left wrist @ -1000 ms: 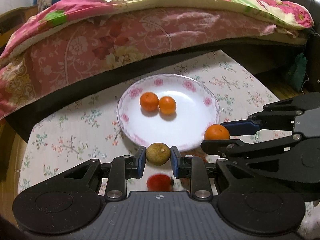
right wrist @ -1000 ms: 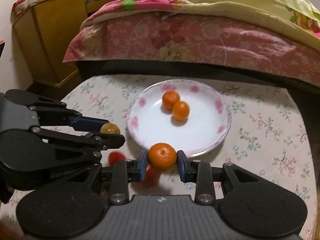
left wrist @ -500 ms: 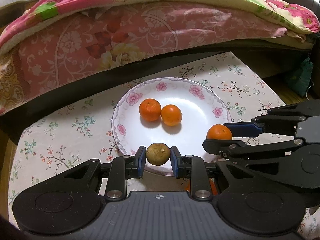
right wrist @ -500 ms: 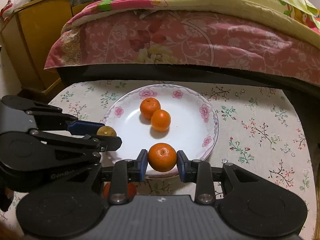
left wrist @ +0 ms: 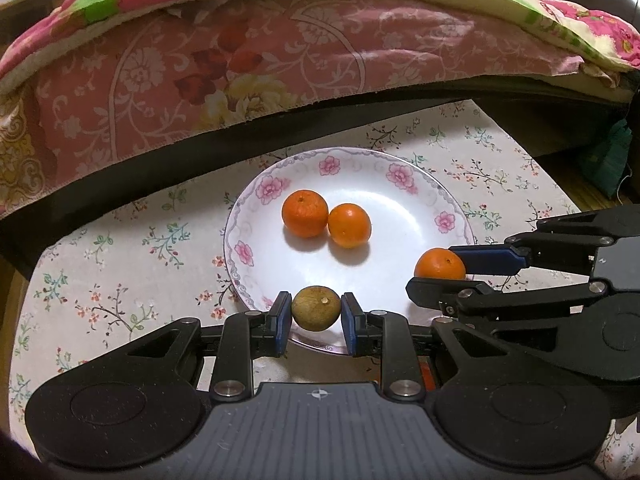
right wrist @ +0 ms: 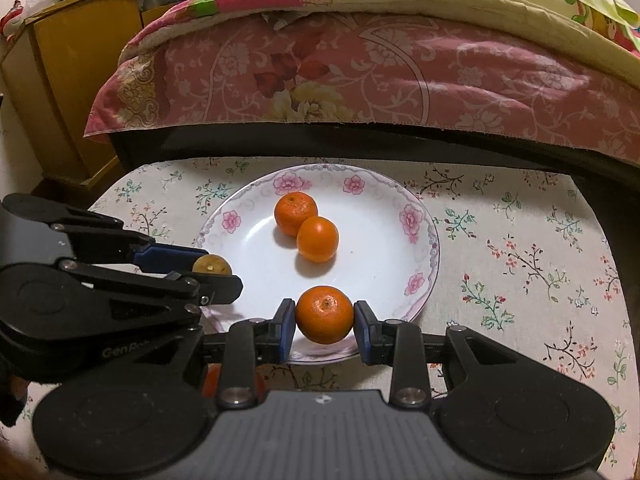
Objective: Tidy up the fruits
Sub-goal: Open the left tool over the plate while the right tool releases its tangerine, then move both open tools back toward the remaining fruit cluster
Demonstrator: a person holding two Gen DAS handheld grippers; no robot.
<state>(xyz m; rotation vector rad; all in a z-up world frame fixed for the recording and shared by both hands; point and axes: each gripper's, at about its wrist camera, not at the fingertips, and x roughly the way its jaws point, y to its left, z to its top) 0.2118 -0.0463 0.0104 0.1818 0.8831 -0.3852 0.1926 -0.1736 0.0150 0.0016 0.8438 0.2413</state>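
Observation:
A white plate (left wrist: 400,196) (right wrist: 248,240) with pink flowers on its rim sits on the flowered tablecloth, with two oranges (left wrist: 305,213) (right wrist: 295,213) touching side by side in it. My left gripper (left wrist: 316,314) (right wrist: 212,270) is shut on a brownish-green round fruit (left wrist: 316,308) (right wrist: 212,266), held over the plate's near rim. My right gripper (right wrist: 325,315) (left wrist: 440,270) is shut on an orange (right wrist: 325,314) (left wrist: 440,264), held over the plate's near right edge. A red-orange fruit (right wrist: 210,380) lies on the cloth, mostly hidden under the grippers.
A bed with a pink flowered cover (left wrist: 240,60) (right wrist: 380,68) overhangs the table's far edge. A yellow wooden cabinet (right wrist: 68,60) stands at the far left. The flowered tablecloth (right wrist: 520,260) extends right of the plate, and also left (left wrist: 100,272).
Both grippers have moved forward toward the plate with their fruits held; the plate now appears larger and nearer. The red fruit on the cloth has slipped under the grippers.

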